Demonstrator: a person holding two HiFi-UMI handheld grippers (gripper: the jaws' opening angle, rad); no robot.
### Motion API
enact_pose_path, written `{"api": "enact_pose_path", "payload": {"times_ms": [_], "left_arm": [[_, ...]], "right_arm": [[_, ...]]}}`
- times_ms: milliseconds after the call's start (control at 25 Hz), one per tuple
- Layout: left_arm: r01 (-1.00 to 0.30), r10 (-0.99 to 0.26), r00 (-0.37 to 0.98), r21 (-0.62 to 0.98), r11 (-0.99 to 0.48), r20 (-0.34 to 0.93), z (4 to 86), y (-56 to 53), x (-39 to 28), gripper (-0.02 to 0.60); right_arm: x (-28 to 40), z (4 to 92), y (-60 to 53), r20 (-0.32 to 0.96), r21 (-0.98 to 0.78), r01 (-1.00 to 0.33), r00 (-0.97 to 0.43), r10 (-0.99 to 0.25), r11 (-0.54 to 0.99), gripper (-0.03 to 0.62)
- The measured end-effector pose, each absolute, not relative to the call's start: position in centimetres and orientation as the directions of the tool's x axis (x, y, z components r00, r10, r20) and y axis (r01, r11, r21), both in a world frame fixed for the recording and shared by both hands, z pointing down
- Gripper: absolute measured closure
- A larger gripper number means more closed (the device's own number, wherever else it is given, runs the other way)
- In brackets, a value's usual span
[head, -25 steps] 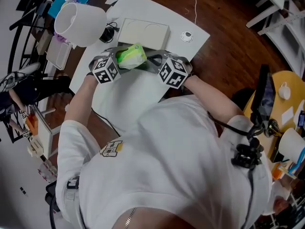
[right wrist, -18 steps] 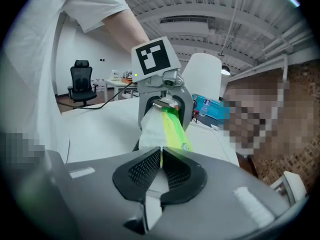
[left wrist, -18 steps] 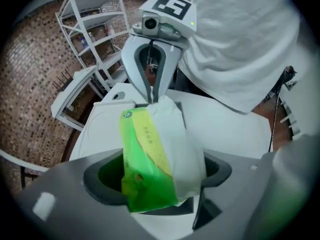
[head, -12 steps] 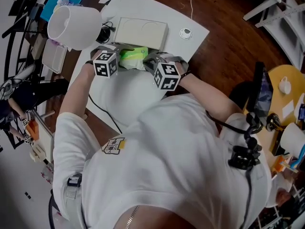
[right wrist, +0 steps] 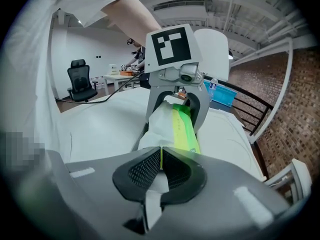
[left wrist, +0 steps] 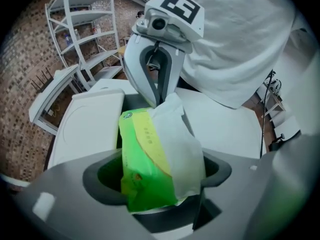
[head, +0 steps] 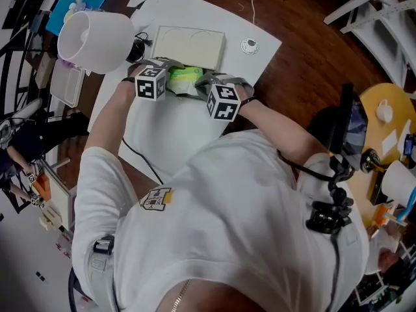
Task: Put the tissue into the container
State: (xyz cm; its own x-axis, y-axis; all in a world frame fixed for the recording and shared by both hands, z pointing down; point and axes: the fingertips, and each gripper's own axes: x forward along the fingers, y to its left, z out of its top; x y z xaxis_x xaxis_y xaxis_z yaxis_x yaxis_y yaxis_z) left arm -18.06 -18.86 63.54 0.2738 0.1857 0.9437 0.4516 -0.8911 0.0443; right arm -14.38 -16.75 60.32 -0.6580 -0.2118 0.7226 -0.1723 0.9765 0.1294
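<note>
A green tissue pack (head: 184, 78) with a white tissue end hangs just in front of the flat white container (head: 192, 44) on the white table (head: 169, 135). My left gripper (head: 170, 80) is shut on the pack across its width; in the left gripper view the pack (left wrist: 150, 159) fills the space between the jaws. My right gripper (head: 199, 84) faces it from the other side. In the right gripper view its jaws (right wrist: 161, 166) are pinched on the thin edge of the pack (right wrist: 182, 129). The container (left wrist: 90, 129) lies beside the pack with its top closed.
A big white cylinder (head: 91, 41) lies at the table's far left with a black cable (head: 140, 44) beside it. A small round object (head: 249, 45) sits right of the container. A clear box (head: 65, 83) stands off the table's left edge. The wooden floor (head: 305, 51) surrounds the table.
Both grippers have come closer together around the pack and shifted slightly toward the container. The pack stays held between them.
</note>
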Motion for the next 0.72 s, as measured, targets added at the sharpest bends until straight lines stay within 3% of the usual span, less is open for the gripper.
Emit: {"api": "enact_pose_path", "payload": {"times_ms": [520,720], "left_arm": [[0.424,0.24,0.262,0.112,-0.899,0.935,63.9,-18.7,-18.2,0.198],[0.387,0.248,0.267,0.132,-0.913,0.931,62.7,-18.7,-18.0,0.156]], "right_arm": [[-15.2,62.1,-17.4,0.787,0.111,-0.134,-0.594,-0.169,0.985,0.585],[-15.3,62.4,-17.5,0.799,0.109,-0.132,-0.577,-0.166,0.985,0.586]]}}
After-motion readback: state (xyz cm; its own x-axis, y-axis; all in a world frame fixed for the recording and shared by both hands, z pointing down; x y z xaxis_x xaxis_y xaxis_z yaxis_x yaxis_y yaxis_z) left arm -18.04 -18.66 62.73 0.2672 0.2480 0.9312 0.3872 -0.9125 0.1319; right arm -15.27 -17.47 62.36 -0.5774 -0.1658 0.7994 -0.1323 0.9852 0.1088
